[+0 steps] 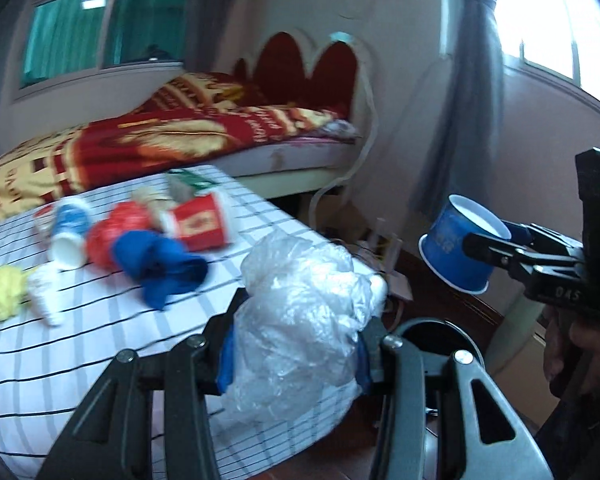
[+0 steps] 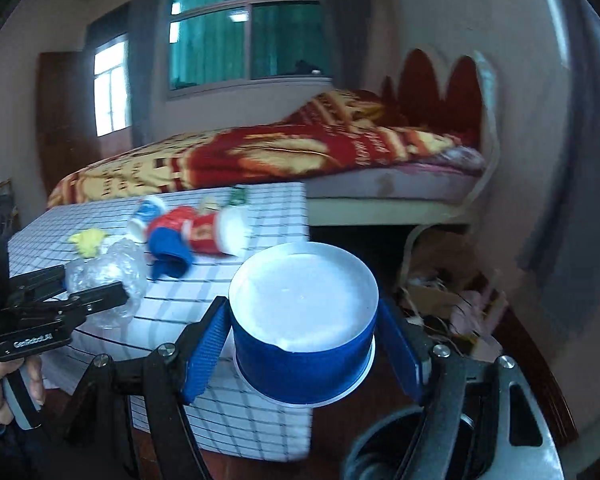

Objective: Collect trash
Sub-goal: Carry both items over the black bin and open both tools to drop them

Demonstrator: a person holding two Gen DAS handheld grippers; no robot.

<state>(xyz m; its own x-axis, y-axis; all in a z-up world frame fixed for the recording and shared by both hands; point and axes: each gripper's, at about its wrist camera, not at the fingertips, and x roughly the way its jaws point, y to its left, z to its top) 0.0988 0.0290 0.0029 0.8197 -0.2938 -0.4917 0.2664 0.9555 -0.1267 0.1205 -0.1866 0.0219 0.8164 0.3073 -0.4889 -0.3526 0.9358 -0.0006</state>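
Carrying both loads over the dark bin [image 2: 412,440] first seems wise: left gripper [image 1: 296,344] clamps the crumpled plastic bag [image 1: 300,316], right gripper [image 2: 304,344] squeezes the blue paper cup [image 2: 304,356].

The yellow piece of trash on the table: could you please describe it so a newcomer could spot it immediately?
Find the table with the striped white cloth in front of the bed. The yellow wad lies at the pile's left end, beside a white wad. It is the only yellow item there.
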